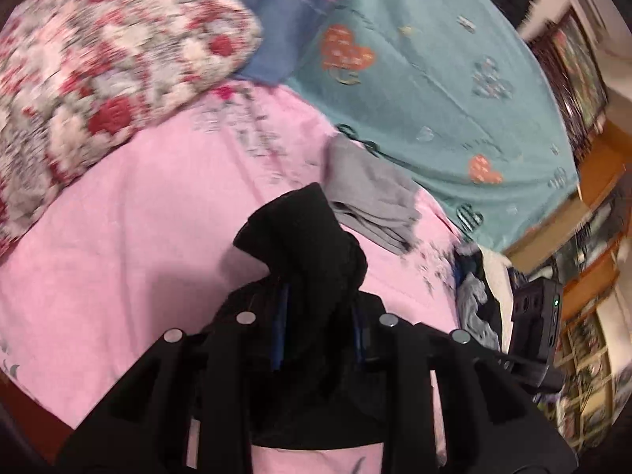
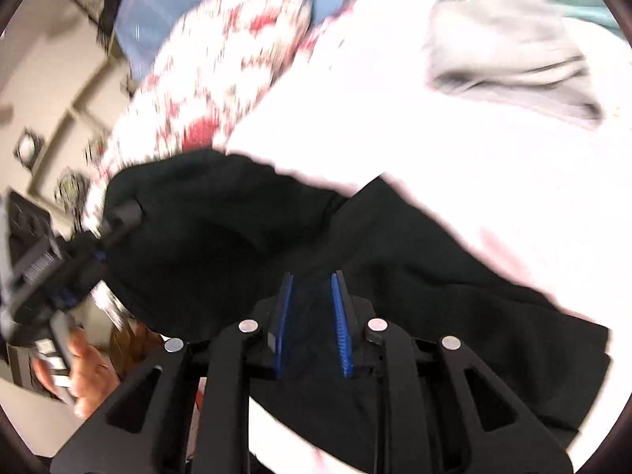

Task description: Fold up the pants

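Note:
The black pants (image 2: 434, 276) hang lifted over the pink bedsheet (image 1: 138, 237). My left gripper (image 1: 318, 300) is shut on a bunched edge of the black pants (image 1: 304, 237), which stick up between its blue-padded fingers. My right gripper (image 2: 312, 288) is shut on another part of the pants, with cloth between its blue pads (image 2: 339, 316). In the right wrist view the left gripper (image 2: 118, 217) shows at the left, holding the far end of the pants, with the person's hand below it.
A folded grey garment (image 1: 371, 193) lies on the pink sheet beyond the pants. A floral red-and-white pillow (image 1: 106, 67) sits at the left. A teal sheet with hearts (image 1: 434, 79) covers the far right of the bed. Shelves (image 1: 592, 237) stand at the right.

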Demonstrator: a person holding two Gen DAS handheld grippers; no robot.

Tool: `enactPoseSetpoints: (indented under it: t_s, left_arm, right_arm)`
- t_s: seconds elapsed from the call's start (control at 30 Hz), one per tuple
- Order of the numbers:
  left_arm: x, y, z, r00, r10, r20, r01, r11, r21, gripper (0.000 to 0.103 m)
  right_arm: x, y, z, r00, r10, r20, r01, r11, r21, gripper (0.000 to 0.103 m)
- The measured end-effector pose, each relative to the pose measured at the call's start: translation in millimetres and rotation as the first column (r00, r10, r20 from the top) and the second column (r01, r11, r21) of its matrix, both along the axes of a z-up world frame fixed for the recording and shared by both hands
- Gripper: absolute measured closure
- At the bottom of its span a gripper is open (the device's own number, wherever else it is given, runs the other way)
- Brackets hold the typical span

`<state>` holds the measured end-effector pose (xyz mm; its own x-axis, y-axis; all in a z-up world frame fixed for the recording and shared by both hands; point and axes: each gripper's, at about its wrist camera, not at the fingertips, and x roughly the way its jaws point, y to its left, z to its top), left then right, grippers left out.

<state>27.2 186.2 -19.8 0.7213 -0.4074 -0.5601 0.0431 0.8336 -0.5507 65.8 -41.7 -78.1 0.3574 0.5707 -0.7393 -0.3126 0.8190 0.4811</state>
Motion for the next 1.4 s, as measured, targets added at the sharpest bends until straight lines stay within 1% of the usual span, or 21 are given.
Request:
enactPoseSetpoints:
  t_s: [0.13,0.2,0.27,0.4,0.43,0.47,0.5,0.57,0.6,0.63,0.67,0.7,0.77,0.8,0.9,1.03,1.17,1.2,1.27,1.3,1.4]
  left_arm:
    - [-0.1,-77.9,6.2,0.989,-0.149,0.019,0.147,0.986,0.077,0.081]
    - [0.5,-121.9,-4.9,0.97,-0.244,-0.01,0.244,0.963,0.111,0.081]
    - [2.8,-162.8,-26.7,0.941,-0.332,-0.072,0.339,0.931,0.136,0.081]
    - [7.1,-228.3,-91.2,0.859,-0.444,-0.256,0.494,0.85,0.182,0.081]
    - [5.4,-234.7,-97.8,0.848,-0.452,-0.276,0.511,0.836,0.199,0.081]
    - [2.2,-237.0,-99.6,0.849,-0.45,-0.277,0.512,0.83,0.219,0.081]
    - [-5.1,-237.8,-95.2,0.854,-0.449,-0.262,0.51,0.823,0.251,0.078]
    - [-10.4,-234.2,-84.3,0.844,-0.477,-0.245,0.529,0.814,0.24,0.055]
    - [-13.5,-224.4,-71.9,0.826,-0.525,-0.206,0.557,0.816,0.153,0.028]
    - [-17.1,-218.2,-61.9,0.829,-0.533,-0.168,0.554,0.824,0.122,0.022]
    - [-20.2,-211.8,-50.4,0.843,-0.523,-0.125,0.536,0.836,0.121,0.022]
    - [-25.1,-199.3,-34.2,0.864,-0.498,-0.074,0.504,0.849,0.161,0.022]
    - [-27.9,-179.8,-19.6,0.893,-0.449,-0.034,0.446,0.872,0.202,0.021]
    - [-26.7,-161.0,-14.7,0.919,-0.393,-0.023,0.387,0.894,0.225,0.02]
    - [-19.8,-125.4,-23.2,0.951,-0.304,-0.052,0.307,0.92,0.243,0.02]
    - [-13.1,-94.9,-55.0,0.939,-0.31,-0.146,0.33,0.934,0.14,0.02]
    - [-6.8,-102.5,-91.1,0.916,-0.334,-0.221,0.366,0.923,0.123,0.02]
    - [-4.8,-104.8,-100.7,0.909,-0.335,-0.248,0.373,0.92,0.122,0.022]
    - [-4.7,-110.4,-108.9,0.901,-0.343,-0.264,0.383,0.916,0.119,0.022]
    - [-6.3,-109.6,-108.6,0.901,-0.349,-0.259,0.389,0.914,0.12,0.022]
    - [-8.9,-114.3,-105.2,0.898,-0.37,-0.24,0.408,0.903,0.134,0.022]
  right_arm:
    - [-28.4,-96.4,15.9,0.984,-0.179,0.019,0.178,0.982,0.068,0.081]
    - [-50.3,-147.5,14.1,0.959,-0.282,0.019,0.279,0.957,0.084,0.081]
    - [-71.7,-190.3,5.1,0.93,-0.369,0.003,0.367,0.926,0.094,0.08]
    - [-108.6,-250.1,-30.3,0.87,-0.489,-0.072,0.494,0.864,0.1,0.08]
    - [-114.4,-260.0,-41.0,0.861,-0.498,-0.098,0.507,0.856,0.101,0.08]
    - [-114.2,-257.9,-47.8,0.859,-0.498,-0.118,0.509,0.854,0.103,0.08]
    - [-113.9,-257.4,-54.4,0.859,-0.493,-0.137,0.508,0.855,0.105,0.08]
    - [-108.3,-255.9,-62.4,0.864,-0.476,-0.164,0.495,0.862,0.104,0.08]
    - [-104.3,-252.8,-63.5,0.869,-0.465,-0.169,0.485,0.868,0.107,0.074]
    - [-102.5,-251.3,-62.9,0.876,-0.451,-0.17,0.472,0.874,0.118,0.061]
    - [-102.6,-246.8,-54.3,0.886,-0.432,-0.166,0.455,0.881,0.134,0.053]
    - [-98.3,-240.1,-49.2,0.899,-0.408,-0.158,0.43,0.89,0.152,0.046]
    - [-91.3,-222.1,-35.2,0.933,-0.33,-0.147,0.354,0.916,0.189,0.042]
    - [-88.1,-213.4,-30.5,0.945,-0.291,-0.148,0.318,0.926,0.205,0.038]
    - [-75.5,-183.2,-24.3,0.964,-0.226,-0.141,0.248,0.956,0.156,0.029]
    - [-58.0,-154.4,-33.9,0.967,-0.178,-0.181,0.195,0.977,0.08,0.025]
    - [-44.2,-130.1,-45.4,0.962,-0.15,-0.228,0.161,0.987,0.029,0.025]
    - [-43.1,-128.2,-46.2,0.963,-0.162,-0.217,0.17,0.985,0.018,0.025]
    - [-42.8,-126.3,-45.3,0.96,-0.21,-0.184,0.207,0.978,-0.033,0.079]
    - [-45.1,-130.9,-42.9,0.957,-0.225,-0.185,0.227,0.974,-0.01,0.089]
    - [-67.2,-144.6,-20.6,0.954,-0.275,-0.119,0.277,0.961,0.0,0.089]
